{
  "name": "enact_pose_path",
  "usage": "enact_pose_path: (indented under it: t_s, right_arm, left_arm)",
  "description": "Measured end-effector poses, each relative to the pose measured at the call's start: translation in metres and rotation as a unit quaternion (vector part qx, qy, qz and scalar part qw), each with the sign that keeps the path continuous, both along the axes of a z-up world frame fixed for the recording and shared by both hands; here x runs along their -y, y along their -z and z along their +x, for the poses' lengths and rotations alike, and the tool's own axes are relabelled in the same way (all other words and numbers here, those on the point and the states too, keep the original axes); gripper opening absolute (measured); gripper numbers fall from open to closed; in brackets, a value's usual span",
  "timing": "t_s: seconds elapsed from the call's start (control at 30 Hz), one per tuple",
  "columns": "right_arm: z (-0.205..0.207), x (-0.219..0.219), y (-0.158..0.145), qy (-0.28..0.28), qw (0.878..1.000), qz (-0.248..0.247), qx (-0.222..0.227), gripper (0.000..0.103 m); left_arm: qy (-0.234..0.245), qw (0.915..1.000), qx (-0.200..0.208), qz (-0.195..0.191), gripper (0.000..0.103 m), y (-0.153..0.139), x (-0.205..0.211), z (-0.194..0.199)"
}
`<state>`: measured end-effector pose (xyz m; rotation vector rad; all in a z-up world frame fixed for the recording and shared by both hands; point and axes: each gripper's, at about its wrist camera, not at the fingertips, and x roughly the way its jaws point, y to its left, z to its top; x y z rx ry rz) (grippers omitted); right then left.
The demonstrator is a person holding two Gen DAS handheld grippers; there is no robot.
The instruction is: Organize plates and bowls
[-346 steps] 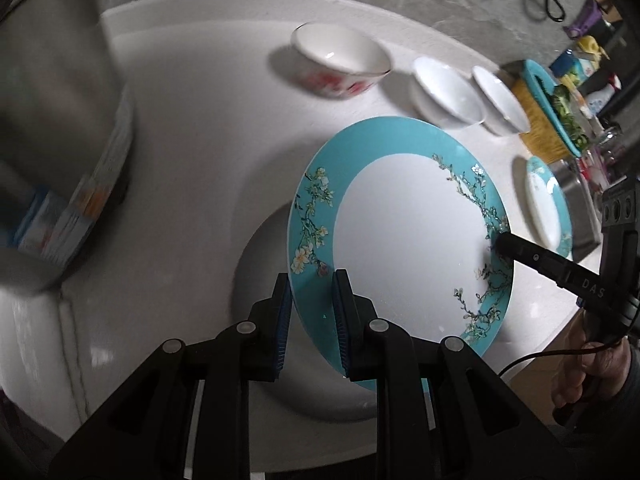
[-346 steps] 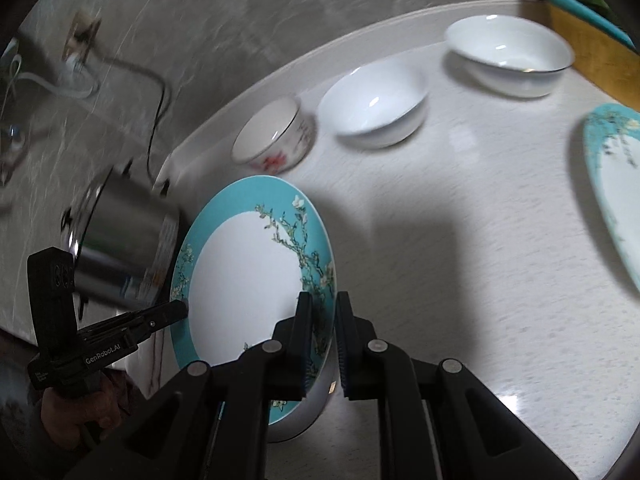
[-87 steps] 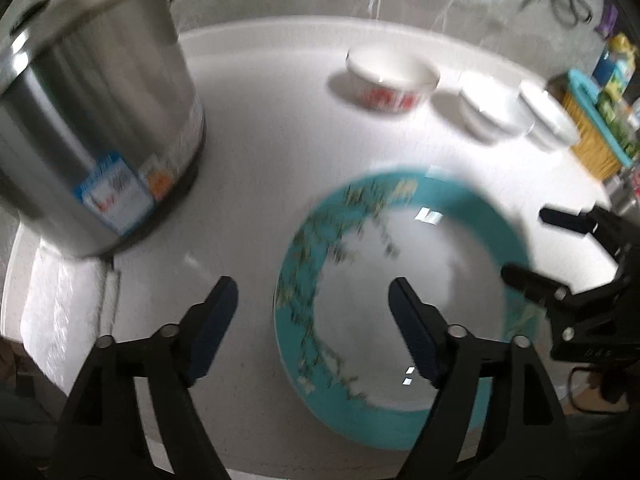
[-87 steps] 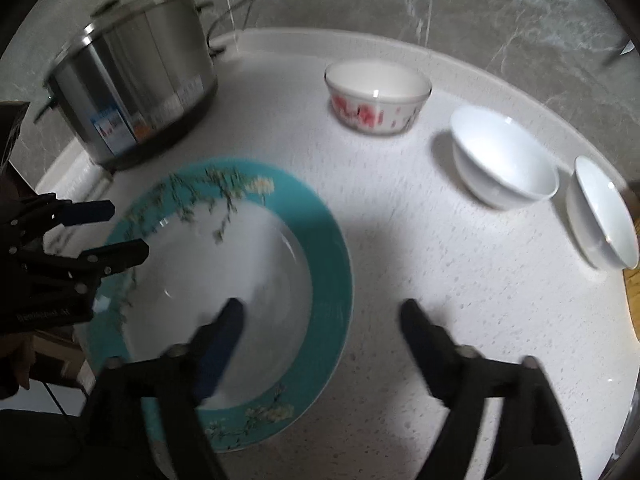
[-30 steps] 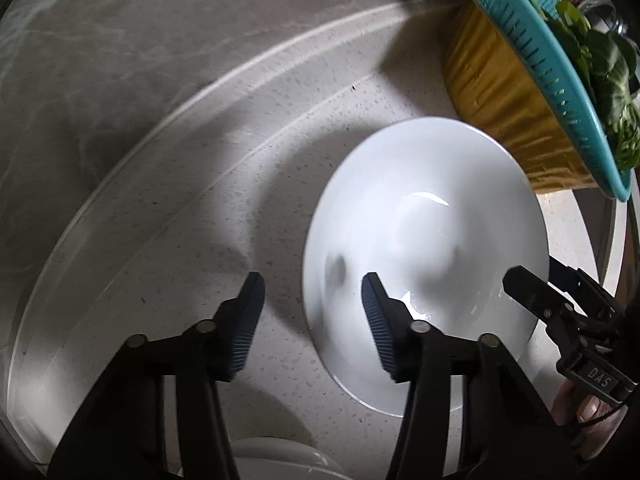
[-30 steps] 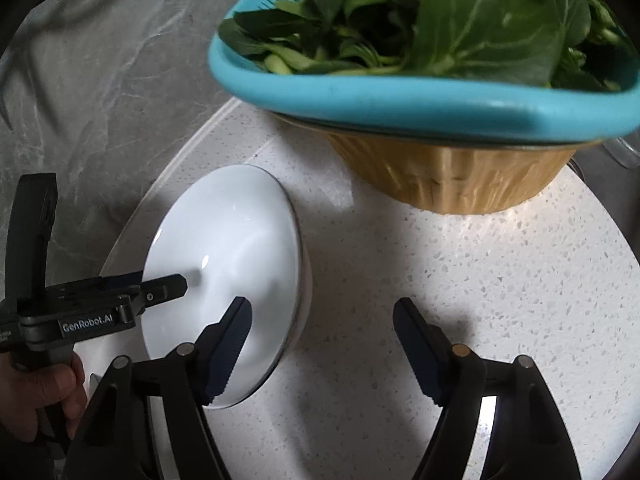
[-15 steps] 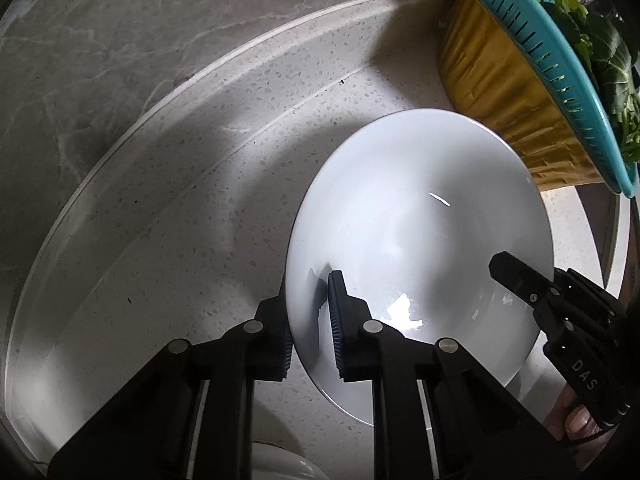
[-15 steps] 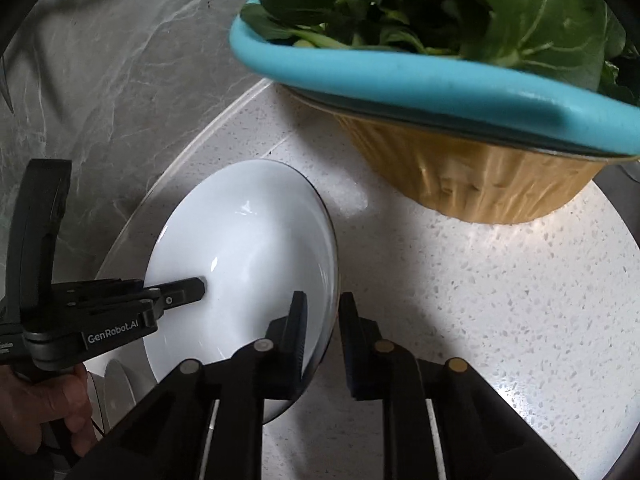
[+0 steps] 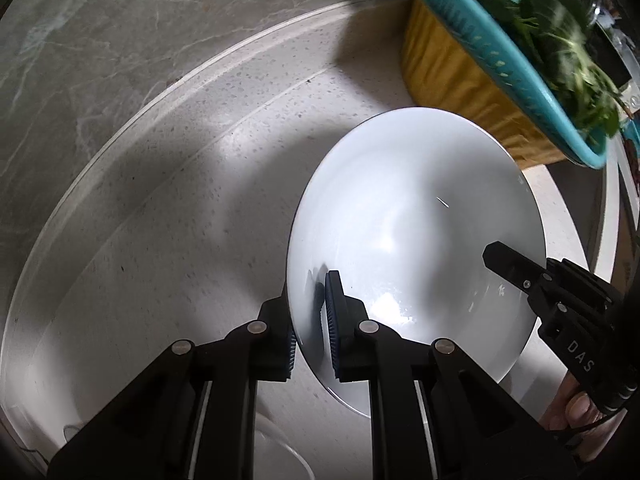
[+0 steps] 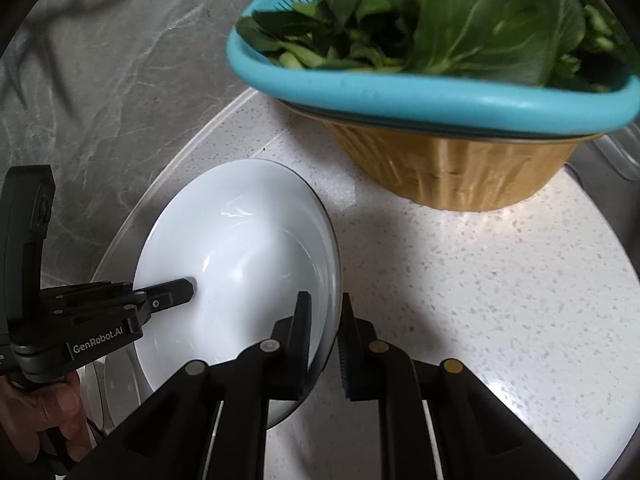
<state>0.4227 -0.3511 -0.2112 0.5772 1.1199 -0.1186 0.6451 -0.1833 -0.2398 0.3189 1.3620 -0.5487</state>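
A plain white bowl [image 9: 416, 216] [image 10: 240, 240] sits between both grippers on the speckled white counter [image 10: 460, 280]. My left gripper [image 9: 310, 296] is shut on the bowl's near-left rim, one pad inside and one outside. On the opposite rim my right gripper [image 10: 324, 308] is shut the same way. Each view shows the other tool: the right gripper [image 9: 500, 258] reaches in from the right, the left gripper [image 10: 186, 290] from the left, each held by a hand. The bowl's underside is hidden.
A teal colander [image 10: 420, 92] [image 9: 508, 52] of leafy greens rests in a yellow basin [image 10: 452, 172] just behind the bowl. The rim of another white bowl [image 9: 288, 456] shows at the bottom edge. A grey marble wall [image 9: 120, 40] borders the counter's raised back edge.
A second ago both grippers stood open astride the bowl's rim; both have since shut on it. The bowl has drawn slightly away from the basin.
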Motion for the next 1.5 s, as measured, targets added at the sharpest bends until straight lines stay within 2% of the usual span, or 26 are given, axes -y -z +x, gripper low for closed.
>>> enact_pose_path:
  t_s: [0.37,0.57,0.73,1.0,1.2,1.5]
  right_arm:
    - [-0.063,0.007,-0.056,-0.022,0.999,-0.029,0.024,0.015]
    - [-0.101,0.012,-0.076,-0.037,0.998,-0.037,0.026,0.015]
    - [-0.132,0.014,-0.077,-0.055,0.998,-0.036,0.016,0.014]
    - [-0.171,0.009,-0.053,-0.088,0.995,-0.035,-0.024,0.014]
    - [-0.186,0.010,-0.038,-0.101,0.993,-0.041,-0.039,0.014]
    - [-0.189,0.011,-0.025,-0.115,0.991,-0.040,-0.046,0.014]
  left_arm:
    - [-0.001,0.9992,0.012,-0.037,0.011,-0.054,0.009,-0.084]
    - [-0.007,0.9981,0.011,-0.060,0.011,-0.063,0.015,-0.142]
    - [-0.023,0.9970,0.006,-0.073,0.011,-0.058,0.016,-0.187]
    - [-0.051,0.9958,-0.017,-0.074,0.011,-0.030,0.014,-0.244]
    - [-0.065,0.9954,-0.030,-0.064,0.012,-0.001,0.016,-0.267]
    - [-0.081,0.9948,-0.028,-0.055,0.012,0.020,0.013,-0.282]
